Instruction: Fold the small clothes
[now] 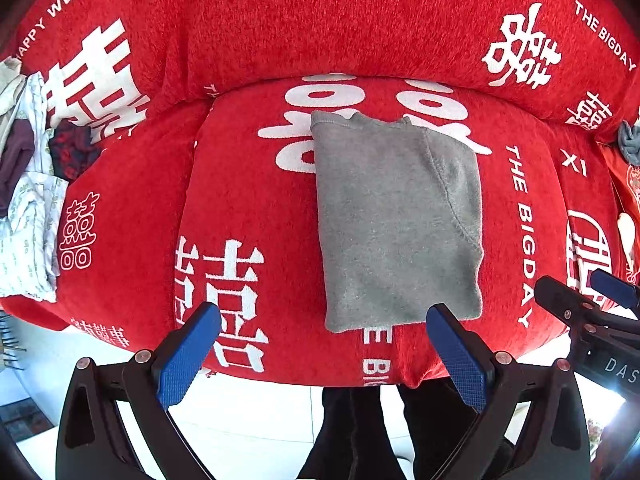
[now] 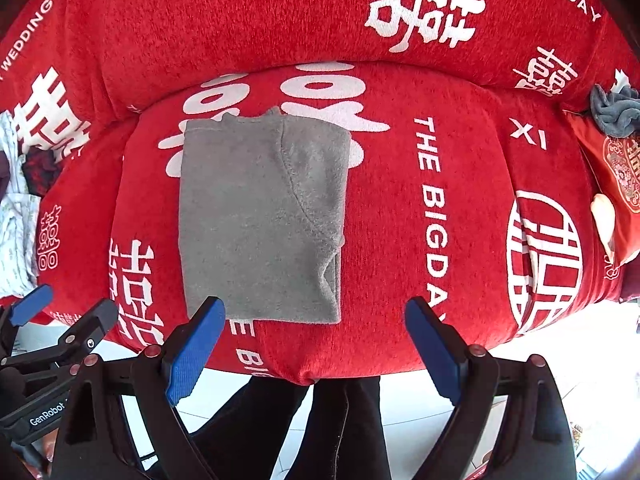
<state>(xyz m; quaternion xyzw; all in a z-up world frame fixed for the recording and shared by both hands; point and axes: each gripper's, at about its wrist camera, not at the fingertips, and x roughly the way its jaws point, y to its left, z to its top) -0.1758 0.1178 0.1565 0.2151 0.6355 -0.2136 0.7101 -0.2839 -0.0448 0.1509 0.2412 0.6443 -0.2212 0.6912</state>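
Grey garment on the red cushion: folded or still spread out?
Folded. The grey garment lies as a compact rectangle with a sleeve layer doubled over its right side; both hand-held grippers are open and off it.

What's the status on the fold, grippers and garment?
Left gripper open, empty. Right gripper open, empty. Grey garment folded flat on red cushion, untouched. Nothing in the way.
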